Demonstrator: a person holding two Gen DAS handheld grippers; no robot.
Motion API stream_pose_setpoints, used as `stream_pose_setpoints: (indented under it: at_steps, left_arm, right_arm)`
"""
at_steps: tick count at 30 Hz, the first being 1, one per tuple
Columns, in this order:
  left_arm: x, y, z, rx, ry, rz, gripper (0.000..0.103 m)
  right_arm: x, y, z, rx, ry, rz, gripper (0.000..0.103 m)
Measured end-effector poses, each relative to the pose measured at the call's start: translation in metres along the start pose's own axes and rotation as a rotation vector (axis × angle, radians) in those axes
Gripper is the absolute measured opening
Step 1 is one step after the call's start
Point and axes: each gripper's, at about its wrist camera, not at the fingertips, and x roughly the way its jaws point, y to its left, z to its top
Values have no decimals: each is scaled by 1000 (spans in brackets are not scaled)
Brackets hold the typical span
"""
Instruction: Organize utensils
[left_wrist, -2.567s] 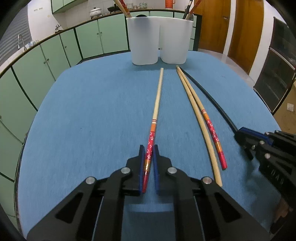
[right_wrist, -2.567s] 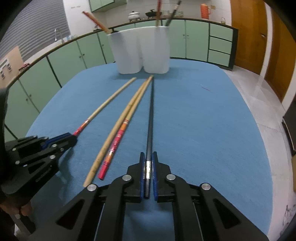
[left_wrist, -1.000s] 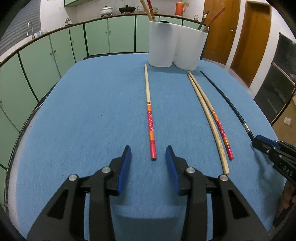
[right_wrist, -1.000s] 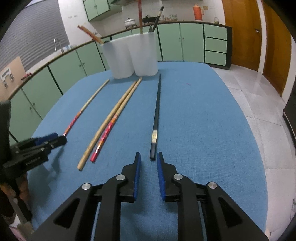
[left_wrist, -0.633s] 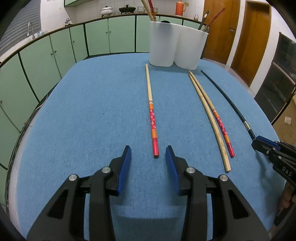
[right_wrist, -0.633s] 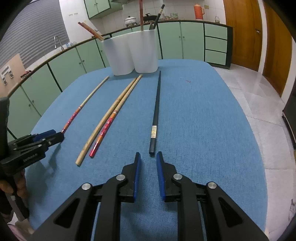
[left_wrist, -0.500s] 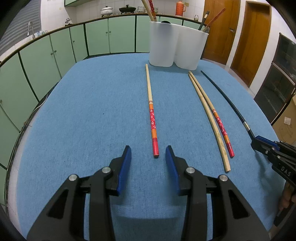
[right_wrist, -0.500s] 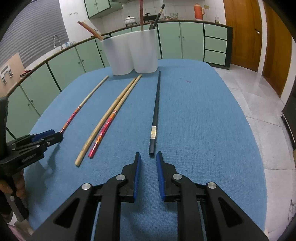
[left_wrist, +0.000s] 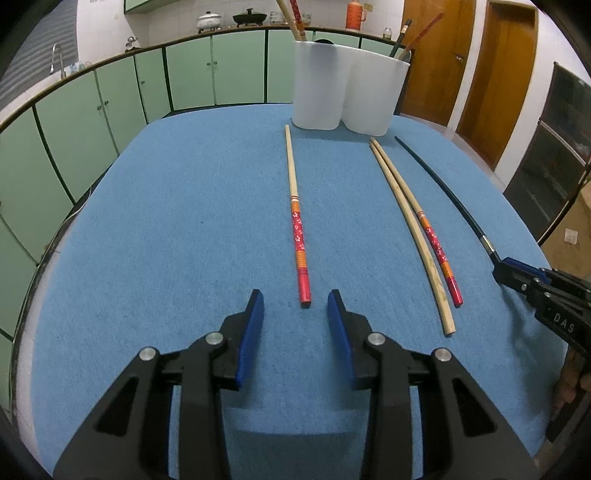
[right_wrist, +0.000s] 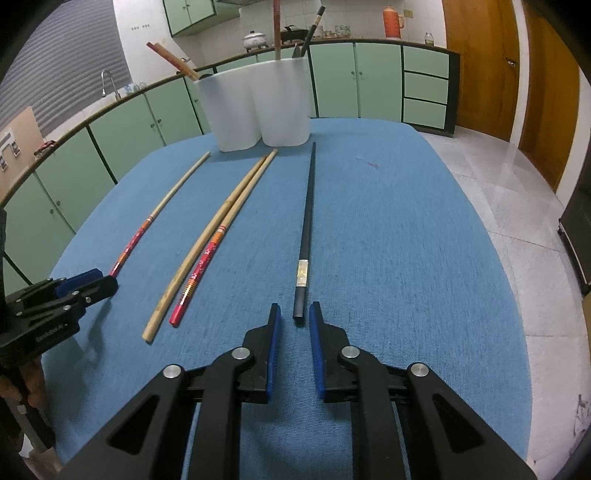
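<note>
Four chopsticks lie loose on the blue tablecloth; the white two-compartment holder (each side already holding sticks) stands beyond; the left gripper narrows, empty, behind the red-handled chopstick; the right gripper narrows, untouching, around the black chopstick end.

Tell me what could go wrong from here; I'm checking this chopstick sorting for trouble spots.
1. The right tool is closing short of the black chopstick; it may pinch only the end or miss.
2. The plain chopstick touches a red-handled chopstick; grabbing one may drag the other.
3. The white holder already holds leaning sticks, which could block insertion.
</note>
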Motion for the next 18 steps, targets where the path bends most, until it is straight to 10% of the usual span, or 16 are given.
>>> stream_pose_setpoints:
  at_steps: [18]
  left_arm:
    - [4,-9,4,26,3,-6,5]
  right_arm:
    - [2,-2,3,15,1,-5,7]
